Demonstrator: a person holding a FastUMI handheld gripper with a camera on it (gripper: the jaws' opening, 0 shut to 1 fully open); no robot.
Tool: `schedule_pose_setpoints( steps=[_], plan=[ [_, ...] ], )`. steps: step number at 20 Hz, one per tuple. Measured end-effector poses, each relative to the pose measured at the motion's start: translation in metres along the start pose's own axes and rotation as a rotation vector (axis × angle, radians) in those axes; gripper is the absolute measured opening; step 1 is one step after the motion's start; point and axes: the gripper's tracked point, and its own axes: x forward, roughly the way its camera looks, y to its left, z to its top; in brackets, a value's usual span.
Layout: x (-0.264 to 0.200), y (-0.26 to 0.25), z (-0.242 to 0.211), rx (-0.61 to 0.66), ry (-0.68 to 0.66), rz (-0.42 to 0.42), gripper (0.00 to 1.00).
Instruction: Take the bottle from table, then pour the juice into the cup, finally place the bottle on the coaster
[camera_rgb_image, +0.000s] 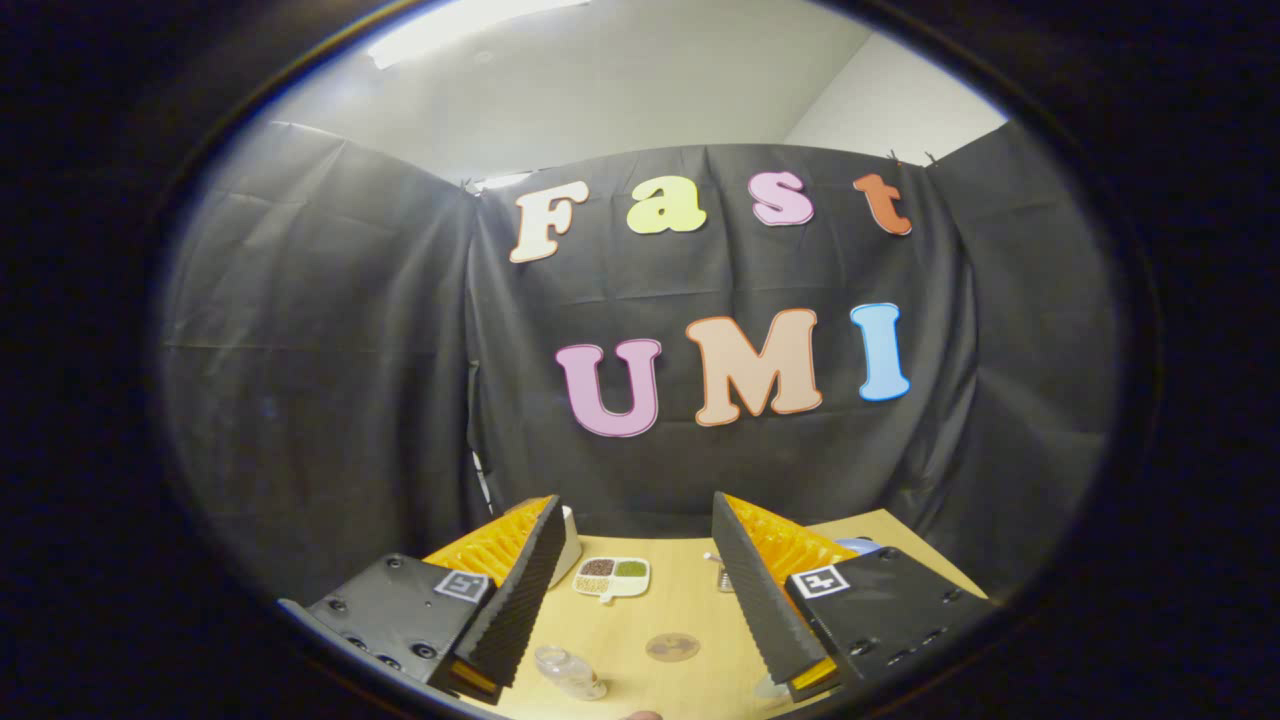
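My gripper (655, 675) is open above the wooden table (690, 605), its two fingers spread wide with nothing between them. A small clear bottle (570, 672) lies on the table just inside the left finger, close to its tip. A round brownish coaster (672, 647) sits flat between the fingers, a little beyond the bottle and to its right. Beside the tip of the right finger a pale object (770, 687) peeks out, mostly hidden; I cannot tell what it is.
A white divided dish (611, 576) with dark and green contents stands farther back between the fingers. A white container (570, 545) is partly hidden behind the left finger. A small metal item (724, 577) sits by the right finger. The black cloth wall closes off the table's back.
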Motion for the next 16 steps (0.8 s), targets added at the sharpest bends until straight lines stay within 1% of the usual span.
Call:
schedule_pose_setpoints(
  steps=[6,8,13,16],
  plan=[
    [-0.005,0.029,-0.036,0.008,0.036,-0.022,0.94],
    [-0.008,0.038,-0.053,0.008,0.06,-0.028,0.94],
    [-0.007,0.068,-0.1,0.04,0.141,-0.011,0.94],
    [-0.001,0.075,-0.134,0.023,0.197,-0.046,0.94]
  ],
)
